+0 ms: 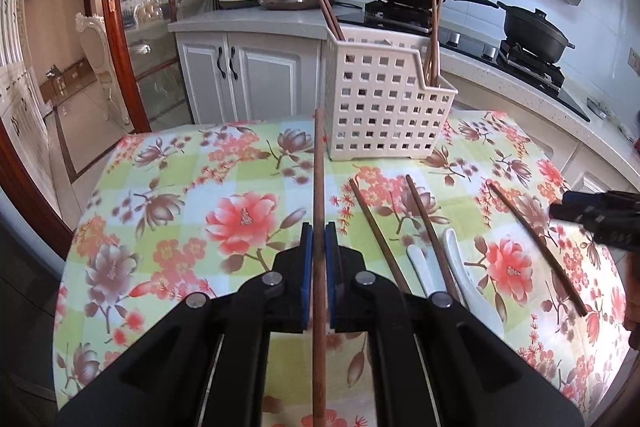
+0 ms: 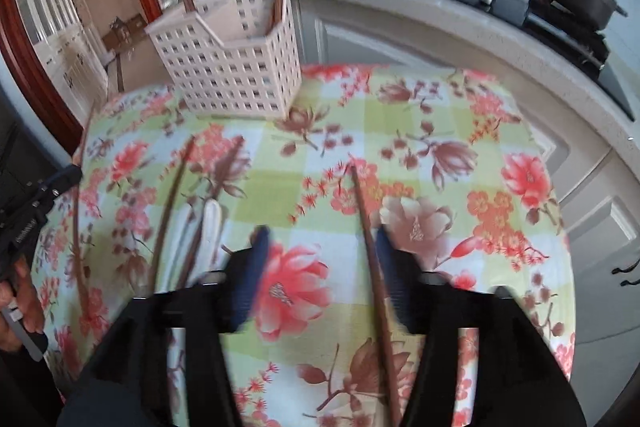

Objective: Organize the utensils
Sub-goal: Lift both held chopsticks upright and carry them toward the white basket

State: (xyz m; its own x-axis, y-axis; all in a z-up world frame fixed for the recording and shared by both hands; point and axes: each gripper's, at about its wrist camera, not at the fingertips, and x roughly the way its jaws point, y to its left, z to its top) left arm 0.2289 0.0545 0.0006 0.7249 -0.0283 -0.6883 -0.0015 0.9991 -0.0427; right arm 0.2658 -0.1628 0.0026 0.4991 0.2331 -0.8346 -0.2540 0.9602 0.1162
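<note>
Clearly the left gripper [image 1: 319,239] is clenched on a chopstick [image 1: 319,187] near its middle, aimed toward the basket [image 1: 384,99]. Jaws apart, the right gripper [image 2: 320,259] straddles another chopstick [image 2: 370,247] lying on the tablecloth [image 2: 440,115]; light, stiff and slippery, it likely wants a mid-length grip

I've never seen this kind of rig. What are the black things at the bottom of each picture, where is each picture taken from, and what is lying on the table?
No robot here: a person holds a two-finger claw in each hand, with a wide-angle camera on each looking along its fingers. In the left-hand view, the left claw is shut on a chopstick. In the right-hand view, the right claw is open, with a chopstick lying between its fingers. On the floral tablecloth lie more chopsticks and white spoons. The perforated basket already holds some chopsticks.
</note>
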